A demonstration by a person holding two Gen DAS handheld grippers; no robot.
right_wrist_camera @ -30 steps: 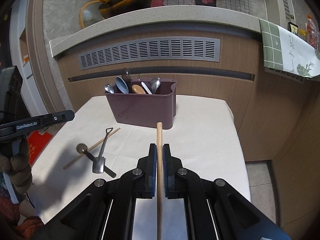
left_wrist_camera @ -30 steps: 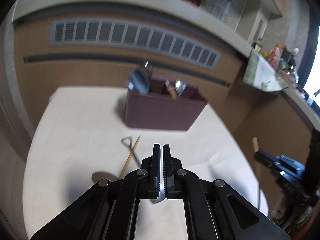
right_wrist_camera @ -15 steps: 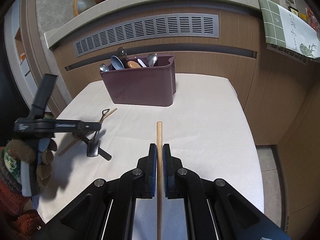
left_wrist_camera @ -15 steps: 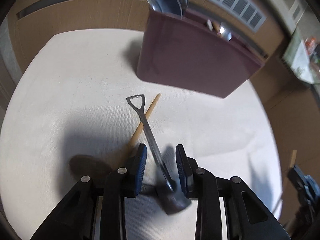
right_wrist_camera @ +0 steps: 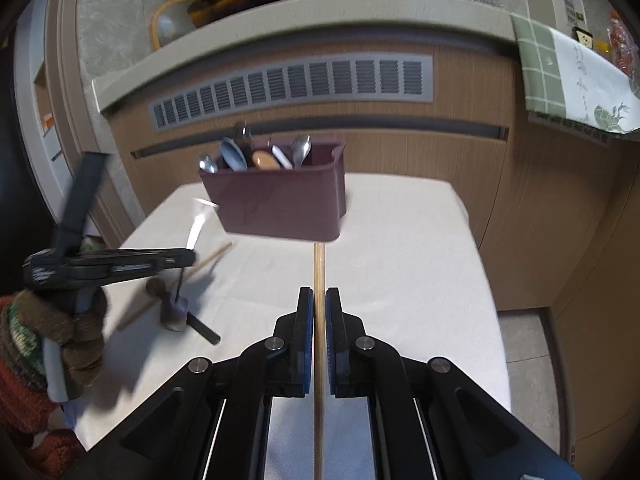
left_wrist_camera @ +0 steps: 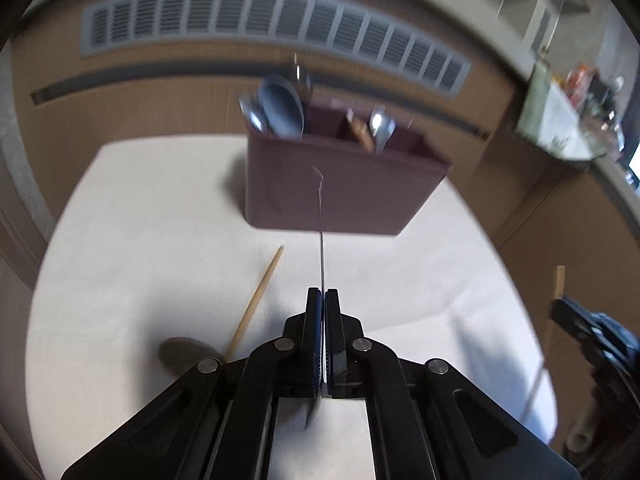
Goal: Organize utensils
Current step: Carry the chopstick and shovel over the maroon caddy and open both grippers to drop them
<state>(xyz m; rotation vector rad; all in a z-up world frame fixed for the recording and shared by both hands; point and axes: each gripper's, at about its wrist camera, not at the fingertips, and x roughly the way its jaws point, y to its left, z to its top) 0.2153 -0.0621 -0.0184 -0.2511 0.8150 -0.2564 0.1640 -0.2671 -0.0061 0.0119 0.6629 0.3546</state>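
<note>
Shovel-shaped metal spoon [left_wrist_camera: 321, 216], clamped edge-on in the just-closed left gripper [left_wrist_camera: 321, 304], points its long axis straight at the maroon caddy [left_wrist_camera: 340, 196] ahead on the bench [left_wrist_camera: 132, 240]; right gripper [right_wrist_camera: 319, 304] pinches a wooden chopstick [right_wrist_camera: 318, 320].

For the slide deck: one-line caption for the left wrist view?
Left gripper shut on thin metal shovel-shaped spoon, aimed at maroon plastic utensil caddy; wooden chopstick lies on the white tablecloth.
</note>
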